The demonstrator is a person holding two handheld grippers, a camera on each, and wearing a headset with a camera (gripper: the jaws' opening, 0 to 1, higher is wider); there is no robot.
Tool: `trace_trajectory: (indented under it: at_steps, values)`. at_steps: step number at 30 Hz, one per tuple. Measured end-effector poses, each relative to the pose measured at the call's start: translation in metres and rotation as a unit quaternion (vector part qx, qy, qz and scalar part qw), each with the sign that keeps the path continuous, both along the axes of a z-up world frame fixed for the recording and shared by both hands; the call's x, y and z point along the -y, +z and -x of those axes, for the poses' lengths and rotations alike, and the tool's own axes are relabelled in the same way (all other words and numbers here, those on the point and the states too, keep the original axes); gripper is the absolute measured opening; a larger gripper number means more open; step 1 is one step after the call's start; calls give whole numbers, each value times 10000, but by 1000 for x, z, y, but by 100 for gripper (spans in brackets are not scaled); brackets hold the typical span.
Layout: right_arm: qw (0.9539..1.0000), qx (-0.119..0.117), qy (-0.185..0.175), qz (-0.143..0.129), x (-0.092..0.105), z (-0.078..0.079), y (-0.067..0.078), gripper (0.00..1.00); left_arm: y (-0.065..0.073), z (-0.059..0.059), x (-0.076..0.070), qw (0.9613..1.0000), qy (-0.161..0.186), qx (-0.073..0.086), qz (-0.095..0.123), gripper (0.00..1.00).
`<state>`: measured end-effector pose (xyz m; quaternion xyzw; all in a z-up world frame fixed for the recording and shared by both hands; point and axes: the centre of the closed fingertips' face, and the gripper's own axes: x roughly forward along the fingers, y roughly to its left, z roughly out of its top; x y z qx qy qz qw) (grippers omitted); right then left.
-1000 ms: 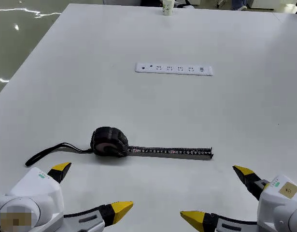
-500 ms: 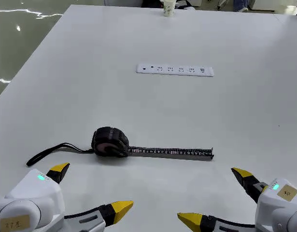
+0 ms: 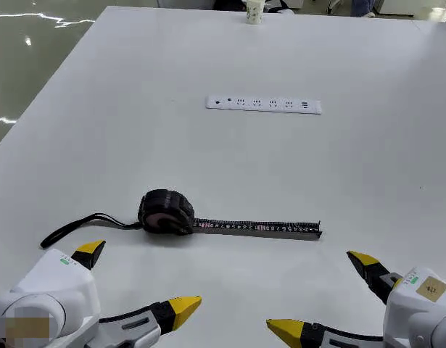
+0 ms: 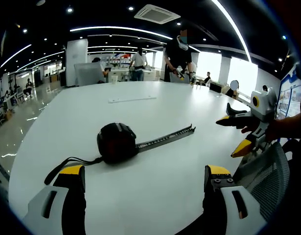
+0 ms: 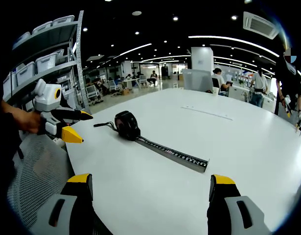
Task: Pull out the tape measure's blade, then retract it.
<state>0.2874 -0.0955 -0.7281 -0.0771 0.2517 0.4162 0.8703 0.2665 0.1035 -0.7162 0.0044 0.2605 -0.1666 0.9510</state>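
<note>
My yellow-tipped left claw (image 3: 140,277) and right claw (image 3: 320,293) gape wide at six o'clock of the round black tape measure (image 3: 164,212), its flat blade (image 3: 257,228) lying out toward three o'clock on the smooth white worktop (image 3: 281,167).

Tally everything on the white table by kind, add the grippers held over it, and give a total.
Tape measure: 1
Power strip: 1
Paper cup: 1
Grippers: 2, the left gripper and the right gripper, both open
Total: 5
</note>
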Motion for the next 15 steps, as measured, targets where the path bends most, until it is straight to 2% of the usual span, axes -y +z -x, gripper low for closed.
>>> trace_trajectory:
  at_steps: [15]
  values:
    - [9999,-57,118,-8,6,-3,-2,99,-1,-10,6,10000,-38,-55,-67,99]
